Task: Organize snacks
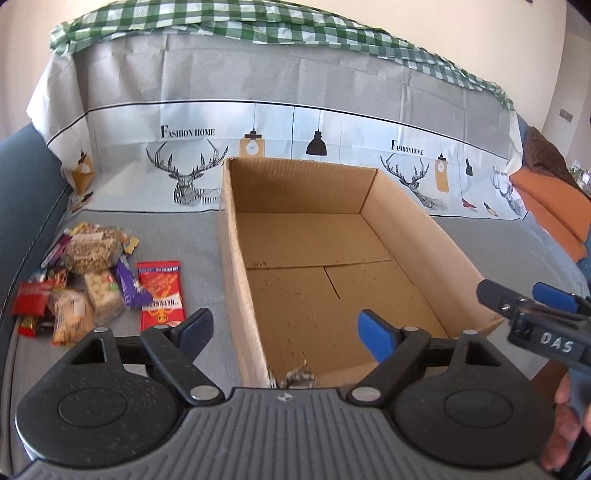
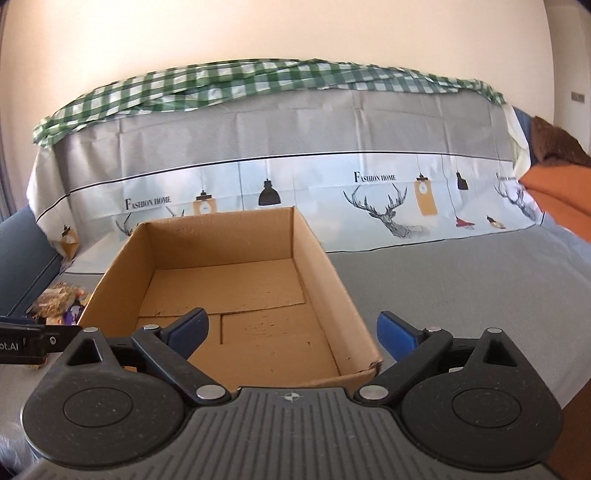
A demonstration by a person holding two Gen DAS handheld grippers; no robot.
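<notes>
Hovering over the cardboard box (image 1: 325,258), left gripper (image 1: 286,330) and right gripper (image 2: 291,332), jaws gaping, holding nothing; snack packets (image 1: 96,277) lying left of it.

Right gripper (image 2: 291,334) jaws apart over cardboard box (image 2: 314,258), snack packets (image 2: 59,301) at left

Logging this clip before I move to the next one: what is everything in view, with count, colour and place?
cardboard box: one, brown, nothing inside, centre of the grey surface
snack packets: a pile, count unclear; red, purple, clear; left of the box
printed cloth: one, grey and white with deer, behind the box
checked cloth: one, green and white, on top
orange cushion: one, far right
left gripper: open, empty
right gripper: open, empty
</notes>
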